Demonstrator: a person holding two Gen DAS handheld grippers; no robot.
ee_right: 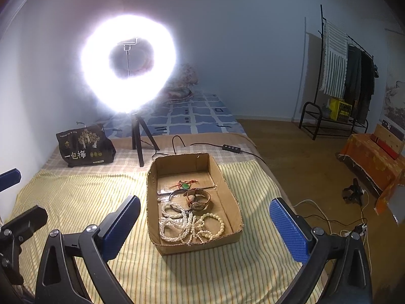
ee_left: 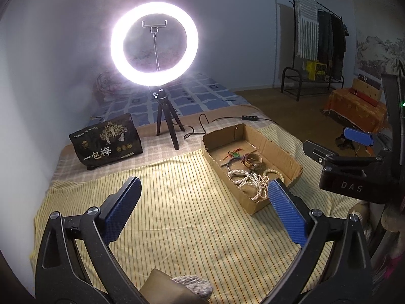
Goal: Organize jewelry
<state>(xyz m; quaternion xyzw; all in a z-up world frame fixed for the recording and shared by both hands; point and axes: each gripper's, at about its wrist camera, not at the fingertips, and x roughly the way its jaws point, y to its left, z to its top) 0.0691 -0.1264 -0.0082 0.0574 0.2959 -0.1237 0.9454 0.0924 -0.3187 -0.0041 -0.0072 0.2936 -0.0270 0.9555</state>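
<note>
A shallow cardboard box (ee_right: 229, 192) (ee_left: 276, 149) lies on a yellow striped cloth (ee_right: 83, 197) (ee_left: 177, 210). In it are pearl strands (ee_right: 177, 225) (ee_left: 255, 181), a cream bead bracelet (ee_right: 215, 224), a brown-strap watch (ee_right: 198, 198) (ee_left: 251, 160), a dark bangle (ee_right: 176, 193) and a green pendant on red cord (ee_right: 186, 184) (ee_left: 235, 154). My left gripper (ee_left: 205, 207) is open and empty over the cloth, left of the box. My right gripper (ee_right: 205, 220) is open and empty, with the box's near end between its fingers in view.
A lit ring light on a black tripod (ee_left: 167, 124) (ee_right: 139, 139) stands behind the box, its cable and switch (ee_right: 231, 147) trailing right. A black snack bag (ee_left: 106, 141) (ee_right: 84, 145) stands at the back left. The bed edge drops to wooden floor (ee_right: 303, 167) on the right.
</note>
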